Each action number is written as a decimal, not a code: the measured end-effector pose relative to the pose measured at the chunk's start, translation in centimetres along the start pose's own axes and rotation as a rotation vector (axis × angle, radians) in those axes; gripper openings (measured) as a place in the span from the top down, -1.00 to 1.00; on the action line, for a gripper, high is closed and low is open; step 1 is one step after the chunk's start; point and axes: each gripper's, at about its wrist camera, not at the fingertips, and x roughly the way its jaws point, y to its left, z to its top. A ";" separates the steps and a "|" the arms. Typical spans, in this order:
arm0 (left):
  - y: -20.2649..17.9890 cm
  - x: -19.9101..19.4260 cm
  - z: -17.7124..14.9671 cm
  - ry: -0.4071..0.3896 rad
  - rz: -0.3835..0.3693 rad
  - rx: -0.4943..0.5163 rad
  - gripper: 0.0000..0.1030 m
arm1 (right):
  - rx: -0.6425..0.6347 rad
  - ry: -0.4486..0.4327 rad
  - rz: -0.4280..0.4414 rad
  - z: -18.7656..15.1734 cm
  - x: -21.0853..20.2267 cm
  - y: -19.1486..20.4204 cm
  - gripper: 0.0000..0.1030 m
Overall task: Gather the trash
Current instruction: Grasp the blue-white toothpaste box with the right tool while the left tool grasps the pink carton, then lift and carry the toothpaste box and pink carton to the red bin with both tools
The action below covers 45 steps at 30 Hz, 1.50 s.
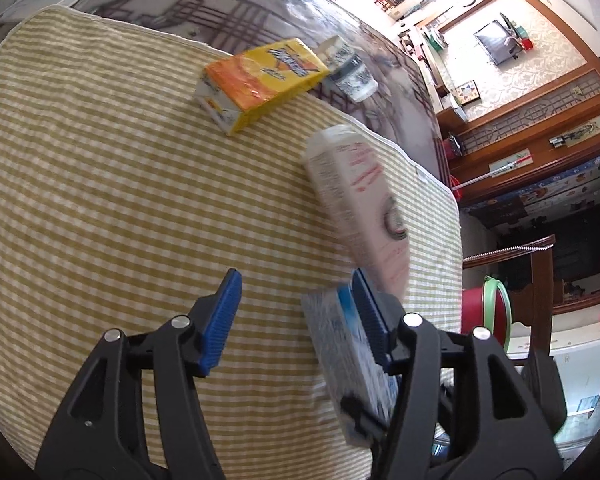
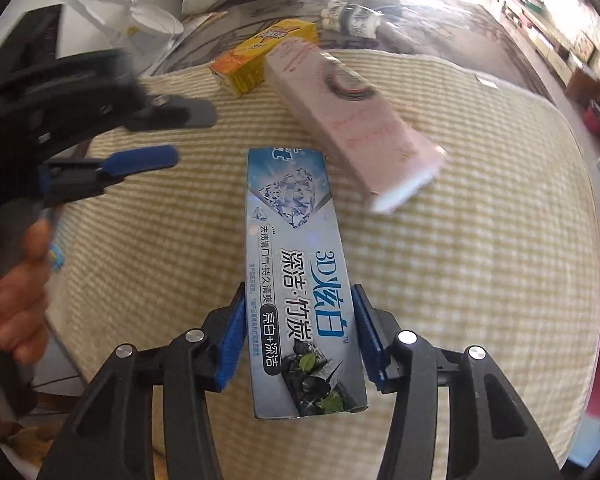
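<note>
My right gripper [image 2: 300, 332] is shut on a blue-grey toothpaste box [image 2: 296, 264] and holds it above the yellow striped cloth [image 2: 480, 260]. The same box [image 1: 348, 356] shows beside my left gripper's right finger. My left gripper [image 1: 296, 312] is open and empty over the cloth [image 1: 100, 200]; it also shows in the right wrist view [image 2: 168, 136]. A pale pink box [image 2: 352, 120] lies blurred on the cloth and also shows in the left wrist view [image 1: 360, 204]. A yellow-orange carton [image 1: 256, 80] lies further back, seen too in the right wrist view [image 2: 260, 56].
A small white printed cup [image 1: 350, 72] lies on the glass table [image 1: 260, 4] past the cloth edge. A red basin with a green rim [image 1: 488, 312] is below the table at the right. White paper items [image 2: 148, 20] sit at the back left.
</note>
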 end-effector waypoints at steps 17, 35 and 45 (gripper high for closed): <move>-5.6 8.0 1.7 0.011 0.068 -0.093 -0.39 | 0.308 -0.130 -0.053 -5.6 -6.7 -7.4 0.08; -3.4 4.5 2.2 0.169 -0.031 0.105 0.03 | 0.273 -0.110 -0.053 -4.6 -5.9 -7.1 0.08; -1.5 3.8 4.9 0.295 0.023 0.238 0.05 | 0.267 -0.102 -0.066 -4.1 -5.2 -6.7 0.08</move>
